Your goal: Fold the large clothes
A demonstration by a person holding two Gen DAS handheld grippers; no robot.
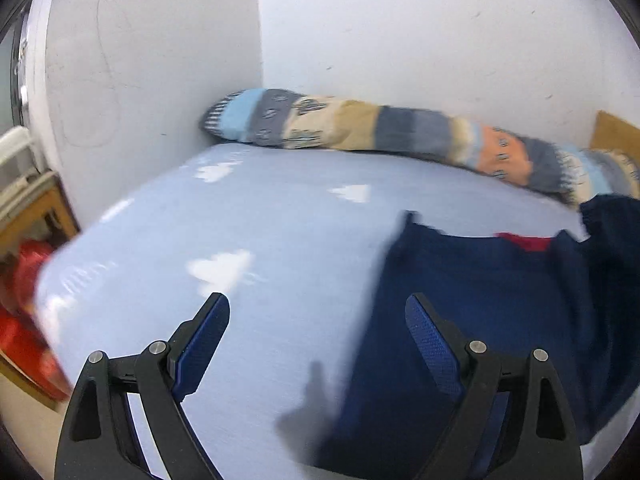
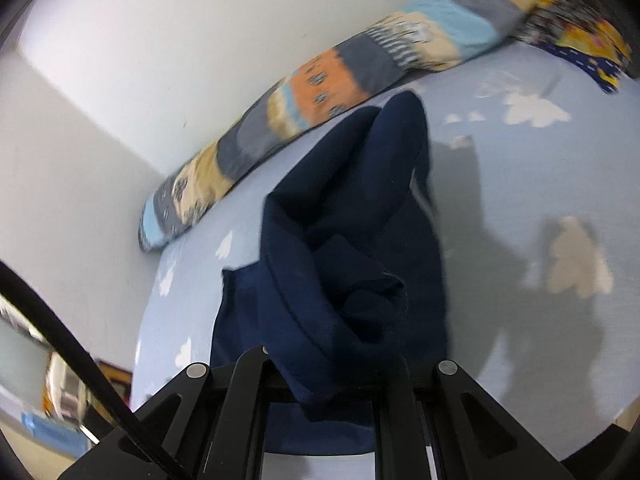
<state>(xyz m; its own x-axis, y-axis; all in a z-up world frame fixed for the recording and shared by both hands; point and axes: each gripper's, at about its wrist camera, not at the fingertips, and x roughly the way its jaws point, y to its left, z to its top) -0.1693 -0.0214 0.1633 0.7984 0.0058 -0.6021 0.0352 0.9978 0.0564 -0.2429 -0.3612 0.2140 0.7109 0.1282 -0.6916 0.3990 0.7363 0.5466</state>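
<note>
Your left gripper (image 1: 318,312) hangs over the bed (image 1: 260,220) with its jaws spread wide and nothing between them; the blue pads face each other across bare sheet on one side and dark cloth on the other. The bed wears a pale blue sheet printed with white cloud shapes.

Your right gripper (image 2: 332,376) is pinched tight on a fold of the navy sweater (image 2: 344,240). In the right wrist view the cloth rises out of the closed jaws in a bunched, twisted ridge and runs away from you across the sheet, its far end lying close to the long patchwork pillow (image 2: 320,80). You have a thick gather of fabric there, not a single flat edge.

In the left wrist view the rest of that sweater (image 1: 472,320) lies spread on the right half of the bed, just beside and partly under your open right-hand finger. A strip of red shows at its far edge, at what looks like the neckline. The picture is blurred, so finer details of the knit are hard to tell.

The pillow (image 1: 380,128) lies along the white wall (image 1: 400,20) at the far side of the bed, from the corner outward. A second, darker patterned cushion (image 2: 580,40) sits beyond it in the right wrist view. Off the left edge of the bed you can see something red (image 1: 24,312) beside a wooden frame (image 1: 44,204).
</note>
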